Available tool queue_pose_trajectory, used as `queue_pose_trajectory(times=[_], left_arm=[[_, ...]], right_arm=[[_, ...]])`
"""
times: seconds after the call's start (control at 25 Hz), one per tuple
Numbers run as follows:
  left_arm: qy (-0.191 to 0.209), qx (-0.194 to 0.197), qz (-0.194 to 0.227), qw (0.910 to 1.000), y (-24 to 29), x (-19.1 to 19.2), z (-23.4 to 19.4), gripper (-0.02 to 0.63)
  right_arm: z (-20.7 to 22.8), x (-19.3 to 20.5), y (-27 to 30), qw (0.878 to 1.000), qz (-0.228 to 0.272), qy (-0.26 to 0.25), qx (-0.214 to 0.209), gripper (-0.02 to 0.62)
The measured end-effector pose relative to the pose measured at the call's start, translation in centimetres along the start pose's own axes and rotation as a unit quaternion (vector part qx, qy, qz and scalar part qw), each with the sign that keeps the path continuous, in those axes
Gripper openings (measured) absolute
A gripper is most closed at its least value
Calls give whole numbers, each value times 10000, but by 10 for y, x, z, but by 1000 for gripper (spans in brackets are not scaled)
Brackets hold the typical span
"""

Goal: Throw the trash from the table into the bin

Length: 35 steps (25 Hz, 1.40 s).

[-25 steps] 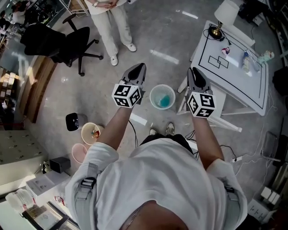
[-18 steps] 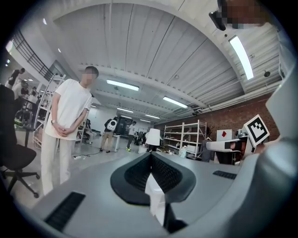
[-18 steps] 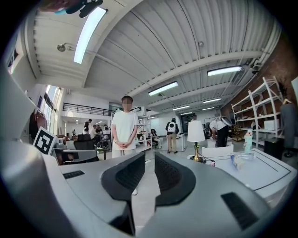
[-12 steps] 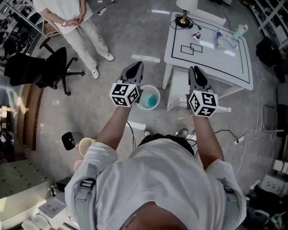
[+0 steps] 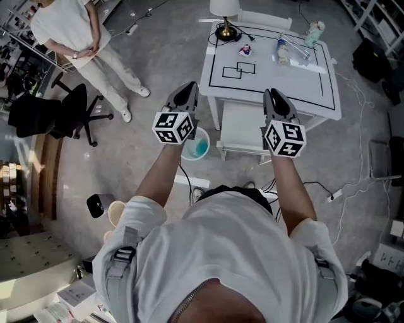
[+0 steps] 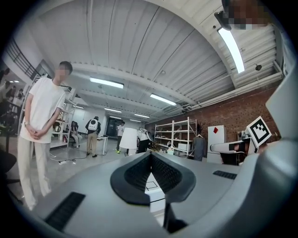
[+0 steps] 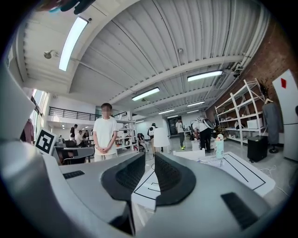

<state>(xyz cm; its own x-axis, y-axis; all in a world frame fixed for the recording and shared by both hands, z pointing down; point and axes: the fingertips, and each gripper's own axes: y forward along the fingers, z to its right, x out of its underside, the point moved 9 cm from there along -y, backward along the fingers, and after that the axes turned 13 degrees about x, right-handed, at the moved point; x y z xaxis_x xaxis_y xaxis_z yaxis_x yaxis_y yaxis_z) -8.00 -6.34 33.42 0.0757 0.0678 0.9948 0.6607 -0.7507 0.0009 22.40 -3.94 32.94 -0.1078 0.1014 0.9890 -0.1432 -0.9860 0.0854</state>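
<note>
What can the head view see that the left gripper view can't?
Only the head view shows the round pale bin with something blue inside on the floor, and the wearer's own white-shirted shoulders.

Only the left gripper view shows the ceiling strip lights, the red brick wall and the metal shelving.

Both show the standing person in white clothes, the white-shaded lamp, the white table with black lines and the shut left hand-held gripper.

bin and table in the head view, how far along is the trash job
Done: unclear; the bin shows something blue inside, nothing identifiable. In hand: nothing; left gripper fingers closed, right gripper fingers slightly apart, both empty. Left: colourful scrap, clear plastic and bottle lie on the table.
</note>
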Motion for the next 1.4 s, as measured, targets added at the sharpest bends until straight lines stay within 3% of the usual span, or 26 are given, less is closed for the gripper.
queue_pose_trajectory(times=[0.48, 1.04, 1.4], left_arm=[[265, -211, -180, 9993, 94, -14, 29, 11], [137, 51, -475, 9988, 199, 10, -54, 11], [-14, 434, -983, 9942, 263, 48, -97, 11]], right_arm=[[89, -7, 41, 9995, -169, 139, -231, 67], [98, -4, 152, 9990, -438, -18, -58, 67], [101, 23, 214, 9958, -899, -17, 179, 67]])
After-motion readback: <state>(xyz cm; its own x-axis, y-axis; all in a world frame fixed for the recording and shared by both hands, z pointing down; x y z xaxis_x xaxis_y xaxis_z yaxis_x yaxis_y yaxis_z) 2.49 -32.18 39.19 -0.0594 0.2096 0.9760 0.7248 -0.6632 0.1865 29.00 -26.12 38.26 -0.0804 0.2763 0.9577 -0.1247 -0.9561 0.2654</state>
